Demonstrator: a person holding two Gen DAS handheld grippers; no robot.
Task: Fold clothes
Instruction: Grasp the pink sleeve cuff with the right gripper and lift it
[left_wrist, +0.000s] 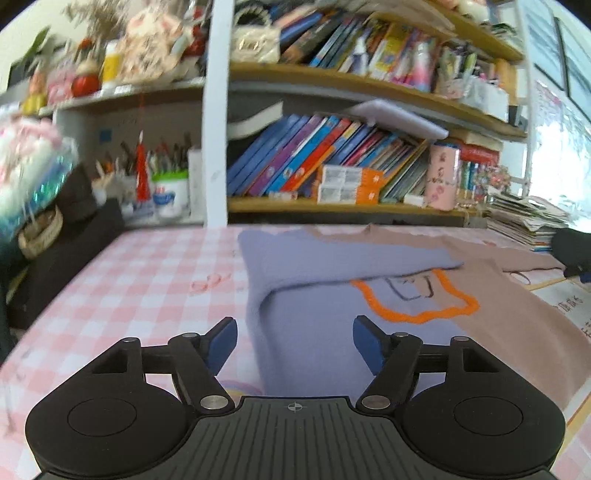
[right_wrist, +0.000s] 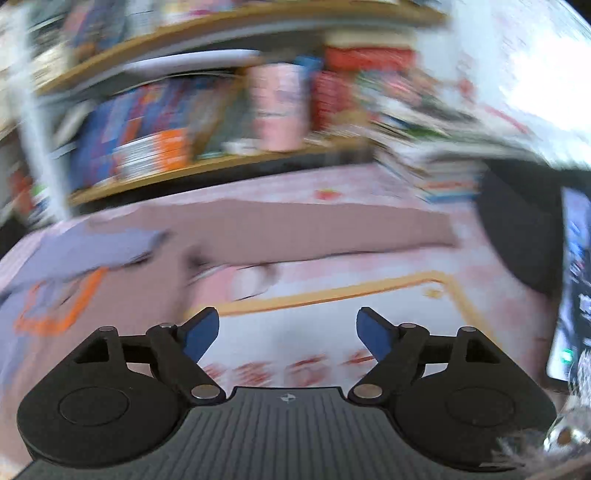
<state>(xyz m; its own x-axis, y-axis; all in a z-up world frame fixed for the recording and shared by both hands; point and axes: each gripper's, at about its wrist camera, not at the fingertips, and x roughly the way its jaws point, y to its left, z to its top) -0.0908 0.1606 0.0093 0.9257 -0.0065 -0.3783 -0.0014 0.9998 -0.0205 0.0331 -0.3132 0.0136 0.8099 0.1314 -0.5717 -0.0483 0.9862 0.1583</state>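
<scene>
A garment (left_wrist: 325, 317) in lavender and dusty pink, with an orange outline print, lies on the pink checked tablecloth (left_wrist: 147, 280). Its lavender left side is folded over towards the middle. My left gripper (left_wrist: 294, 341) hovers open just before the garment's near edge, with nothing between its blue pads. In the blurred right wrist view the same garment (right_wrist: 258, 232) lies ahead and to the left, its pink sleeve stretched out to the right. My right gripper (right_wrist: 288, 334) is open over a white printed mat (right_wrist: 295, 325) and holds nothing.
A bookshelf (left_wrist: 332, 206) packed with books stands at the table's far edge. A stack of papers (left_wrist: 524, 221) lies at the far right, a basket (left_wrist: 40, 232) at the left. A dark object (right_wrist: 517, 229) and a lit phone screen (right_wrist: 572, 288) stand at the right.
</scene>
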